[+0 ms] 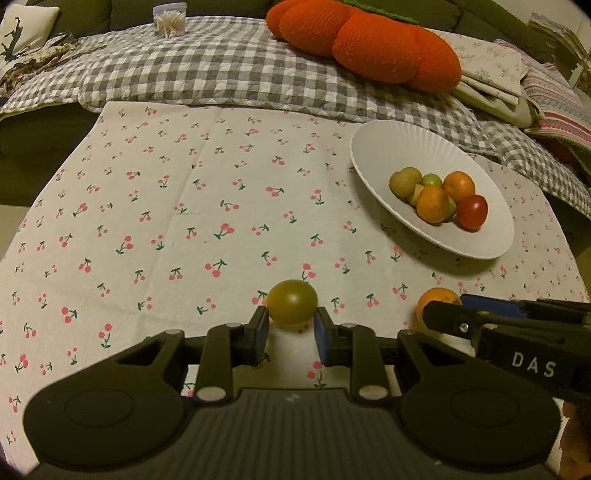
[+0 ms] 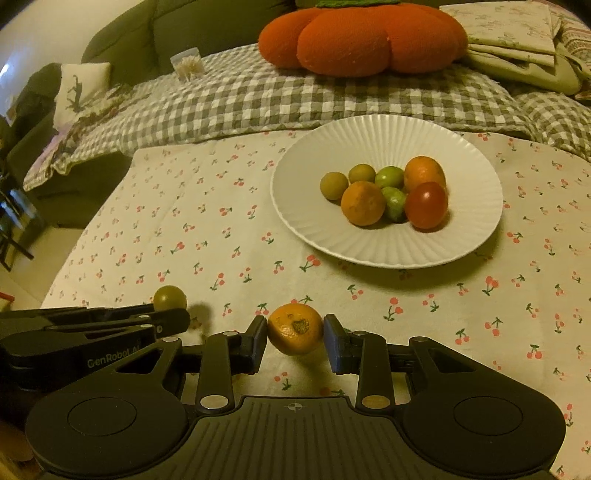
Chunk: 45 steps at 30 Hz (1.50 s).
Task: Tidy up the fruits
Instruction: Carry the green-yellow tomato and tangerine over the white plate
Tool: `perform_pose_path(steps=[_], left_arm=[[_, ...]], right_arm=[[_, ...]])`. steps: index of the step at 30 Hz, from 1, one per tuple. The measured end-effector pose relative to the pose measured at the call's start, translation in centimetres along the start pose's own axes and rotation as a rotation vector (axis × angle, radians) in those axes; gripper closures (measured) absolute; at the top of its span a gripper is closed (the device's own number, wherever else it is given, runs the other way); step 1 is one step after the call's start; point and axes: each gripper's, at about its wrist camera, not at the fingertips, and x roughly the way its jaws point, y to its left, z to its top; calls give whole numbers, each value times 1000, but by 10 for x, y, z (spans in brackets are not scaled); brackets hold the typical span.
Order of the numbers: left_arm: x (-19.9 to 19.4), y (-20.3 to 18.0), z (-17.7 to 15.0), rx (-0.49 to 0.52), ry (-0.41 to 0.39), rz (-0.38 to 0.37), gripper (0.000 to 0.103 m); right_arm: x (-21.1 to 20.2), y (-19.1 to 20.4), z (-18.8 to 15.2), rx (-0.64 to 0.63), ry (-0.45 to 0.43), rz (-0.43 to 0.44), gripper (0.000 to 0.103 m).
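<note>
A green-yellow tomato [image 1: 292, 307] sits between the fingers of my left gripper [image 1: 291, 325], whose pads touch its sides; it also shows in the right wrist view [image 2: 170, 297]. A small orange [image 2: 295, 328] sits between the fingers of my right gripper [image 2: 295, 332], left pad touching, right pad a hair off; it also shows in the left wrist view [image 1: 436, 301]. A white ribbed plate [image 2: 388, 140] holds several small fruits: oranges, green ones and a red tomato [image 2: 426, 205]. The plate also shows in the left wrist view [image 1: 406, 144].
The table wears a white cherry-print cloth [image 1: 184, 206]. Behind it a sofa carries a grey checked blanket [image 1: 207, 74], an orange pumpkin cushion [image 1: 369, 40], folded linens [image 2: 517, 33] and a small box of cotton swabs [image 1: 170, 22].
</note>
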Motion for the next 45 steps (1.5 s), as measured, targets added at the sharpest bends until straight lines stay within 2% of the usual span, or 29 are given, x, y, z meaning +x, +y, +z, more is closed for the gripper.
perform_pose_path(steps=[22, 29, 34, 45], left_arm=[[-19, -27, 24, 54, -95, -49, 78], [-14, -37, 37, 58, -131, -56, 78], [-9, -47, 48, 76, -153, -93, 78], [19, -72, 62, 113, -155, -142, 78]], right_arm=[[-43, -32, 24, 103, -118, 13, 71], [-56, -55, 32, 175, -159, -4, 71], [-63, -76, 39, 232, -188, -29, 71], [-53, -98, 47, 281, -192, -80, 71]])
